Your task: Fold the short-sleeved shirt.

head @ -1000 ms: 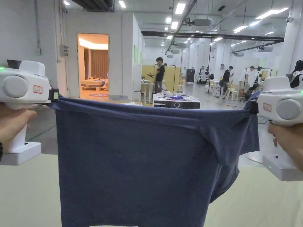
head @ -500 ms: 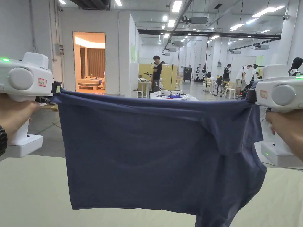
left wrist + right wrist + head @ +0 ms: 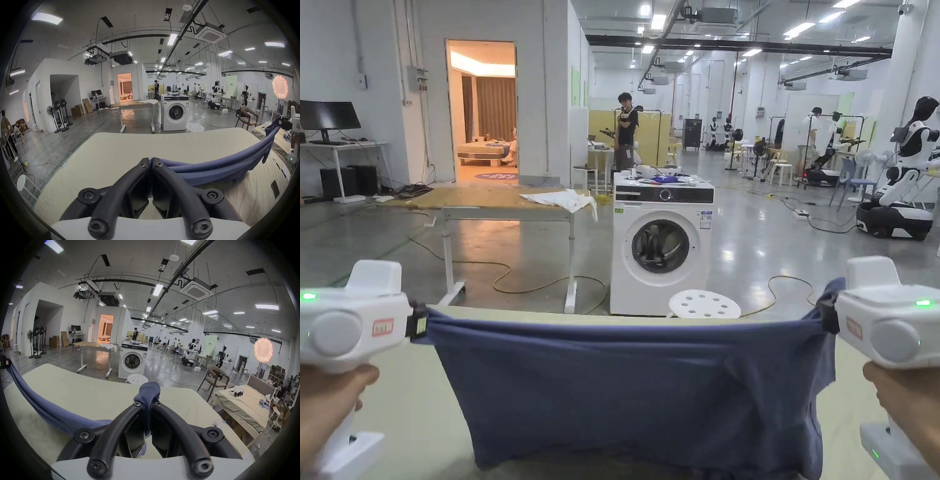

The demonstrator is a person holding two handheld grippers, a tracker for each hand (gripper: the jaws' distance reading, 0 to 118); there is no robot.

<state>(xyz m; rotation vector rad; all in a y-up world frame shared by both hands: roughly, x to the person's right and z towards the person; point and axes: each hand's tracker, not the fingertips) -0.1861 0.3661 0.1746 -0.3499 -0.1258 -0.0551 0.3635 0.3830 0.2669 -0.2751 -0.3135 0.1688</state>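
Pinching one top corner of the navy short-sleeved shirt [image 3: 625, 394] in the left gripper [image 3: 150, 164], we are stretching it above the cream padded table [image 3: 400, 406]; at the other corner the right gripper [image 3: 146, 404] is clamping bunched cloth. No fold looks made yet.
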